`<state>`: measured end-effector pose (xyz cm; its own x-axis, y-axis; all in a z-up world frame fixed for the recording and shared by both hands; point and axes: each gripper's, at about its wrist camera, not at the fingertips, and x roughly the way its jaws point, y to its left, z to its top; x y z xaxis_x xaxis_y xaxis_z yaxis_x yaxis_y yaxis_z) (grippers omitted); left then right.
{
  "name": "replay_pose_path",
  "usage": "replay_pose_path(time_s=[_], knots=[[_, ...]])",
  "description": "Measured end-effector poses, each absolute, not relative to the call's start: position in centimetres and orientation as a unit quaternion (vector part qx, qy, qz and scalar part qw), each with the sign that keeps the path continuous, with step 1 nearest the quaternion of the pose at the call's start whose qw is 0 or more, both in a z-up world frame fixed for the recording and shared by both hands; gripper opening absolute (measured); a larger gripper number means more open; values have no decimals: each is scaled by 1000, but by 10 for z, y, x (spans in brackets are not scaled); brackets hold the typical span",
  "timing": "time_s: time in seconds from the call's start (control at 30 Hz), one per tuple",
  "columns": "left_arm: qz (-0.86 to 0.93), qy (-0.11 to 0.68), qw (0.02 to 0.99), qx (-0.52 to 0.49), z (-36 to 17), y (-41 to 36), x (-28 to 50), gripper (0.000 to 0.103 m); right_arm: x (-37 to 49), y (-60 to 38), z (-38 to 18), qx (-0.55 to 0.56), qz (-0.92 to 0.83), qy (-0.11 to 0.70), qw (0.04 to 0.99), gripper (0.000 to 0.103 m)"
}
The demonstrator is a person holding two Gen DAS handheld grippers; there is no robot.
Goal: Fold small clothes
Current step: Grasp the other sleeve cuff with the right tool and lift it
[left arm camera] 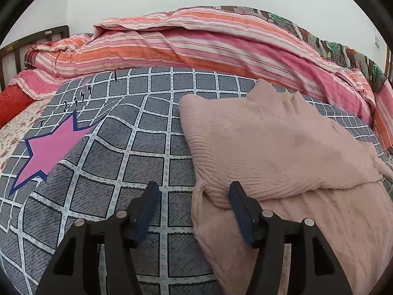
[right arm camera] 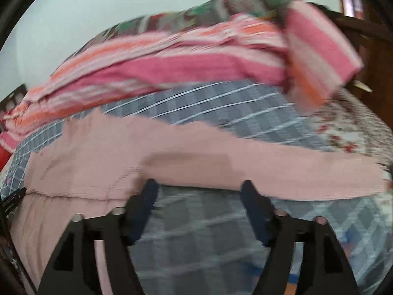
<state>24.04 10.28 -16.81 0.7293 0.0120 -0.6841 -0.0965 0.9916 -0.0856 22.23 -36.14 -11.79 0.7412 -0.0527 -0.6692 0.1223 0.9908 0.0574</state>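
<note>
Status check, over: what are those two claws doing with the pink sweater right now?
Left gripper open, empty, at sweater edge. Right gripper open, empty. Sweater partly folded on checked sheet. Nothing in the way.

Striped quilt (left arm camera: 196, 39) behind checked bedsheet (left arm camera: 137, 147)

The grey checked bed sheet with white grid lines (left arm camera: 137, 147) carries a row of small black printed marks beside its pink star with dark blue outline (left arm camera: 52, 147); one resembles the digit 2, another a vertical stroke, and the rest cannot be read. A small black tag (right arm camera: 11, 200) at the left edge of the right wrist view bears white lettering, too small and blurred to read.
</note>
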Motion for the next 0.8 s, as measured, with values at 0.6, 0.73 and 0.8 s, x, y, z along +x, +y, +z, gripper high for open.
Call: replay_pose_path(time_s=[0.6, 0.73, 0.8], knots=[[27, 375, 924, -67, -169, 104, 247, 67, 176, -526, -147, 158, -155, 358, 907, 75], [27, 375, 924, -69, -170, 105, 247, 67, 187, -540, -145, 197, -146, 354, 902, 75], [27, 376, 924, -69, -170, 105, 247, 67, 190, -546, -145, 211, -147, 353, 900, 75]])
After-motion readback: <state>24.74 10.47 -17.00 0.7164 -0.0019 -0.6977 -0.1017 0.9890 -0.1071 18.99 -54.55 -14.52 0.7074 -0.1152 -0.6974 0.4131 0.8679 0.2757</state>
